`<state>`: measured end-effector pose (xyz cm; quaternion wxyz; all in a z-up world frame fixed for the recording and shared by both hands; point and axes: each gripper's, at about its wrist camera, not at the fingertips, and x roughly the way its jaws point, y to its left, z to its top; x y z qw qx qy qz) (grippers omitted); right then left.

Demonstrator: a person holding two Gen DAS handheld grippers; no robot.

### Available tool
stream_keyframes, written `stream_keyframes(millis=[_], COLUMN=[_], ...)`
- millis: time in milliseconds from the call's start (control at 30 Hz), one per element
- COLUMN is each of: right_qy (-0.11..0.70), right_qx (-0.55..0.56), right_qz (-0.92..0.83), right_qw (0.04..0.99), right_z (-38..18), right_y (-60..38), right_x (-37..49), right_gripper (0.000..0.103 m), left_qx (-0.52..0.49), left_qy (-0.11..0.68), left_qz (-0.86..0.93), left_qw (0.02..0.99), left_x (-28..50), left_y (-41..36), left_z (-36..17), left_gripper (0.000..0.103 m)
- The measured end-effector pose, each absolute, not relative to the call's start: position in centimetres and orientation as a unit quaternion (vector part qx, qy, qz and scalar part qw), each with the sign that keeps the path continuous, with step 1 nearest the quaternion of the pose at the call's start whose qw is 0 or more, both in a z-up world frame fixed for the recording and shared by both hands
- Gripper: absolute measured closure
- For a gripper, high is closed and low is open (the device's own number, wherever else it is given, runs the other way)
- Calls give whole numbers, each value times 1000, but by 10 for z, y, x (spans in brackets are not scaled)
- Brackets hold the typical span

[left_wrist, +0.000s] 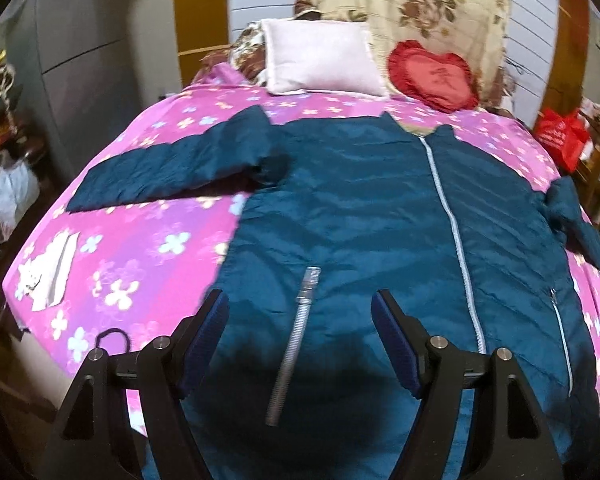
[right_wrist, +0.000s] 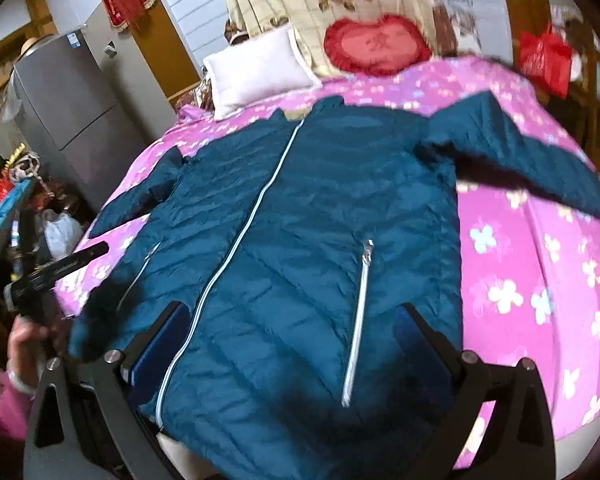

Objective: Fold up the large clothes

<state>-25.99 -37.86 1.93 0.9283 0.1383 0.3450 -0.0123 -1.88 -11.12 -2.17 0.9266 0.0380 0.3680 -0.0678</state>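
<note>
Both jaws spread and empty, your left gripper and right gripper hover over the jacket, flat and zipped on the bed, sleeves out, no fold made.

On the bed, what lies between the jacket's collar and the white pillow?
Only bare pink floral bedspread. Both wrist views show that strip between the teal jacket collar and the white pillow with nothing on it.
</note>
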Motion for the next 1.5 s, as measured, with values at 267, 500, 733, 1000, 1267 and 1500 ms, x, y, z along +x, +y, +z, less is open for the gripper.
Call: stream_keyframes(millis=[267, 500, 733, 1000, 1267, 1500], right_qy=[341, 342, 333, 345, 349, 353], right_qx=[111, 85, 65, 80, 95, 92], right_qz=[-81, -109, -129, -126, -128, -129], right_qw=[930, 929, 932, 927, 923, 922], right_z=[6, 2, 2, -4, -8, -10], right_y=[-349, -336, -326, -323, -326, -325], right_x=[-228, -208, -196, -185, -182, -179], right_gripper=[0, 0, 0, 0, 0, 0], left_qx=[48, 32, 33, 39, 44, 45], left_qy=[367, 391, 394, 399, 400, 403], left_qz=[-107, -112, -105, -105, -110, -111], left_qw=[923, 913, 912, 910, 909, 907], left_x=[-71, -97, -100, -99, -102, -103], left_y=[-142, -174, -174, -174, -178, -181], left_z=[10, 16, 25, 22, 18, 14], left_gripper=[56, 56, 56, 56, 56, 56])
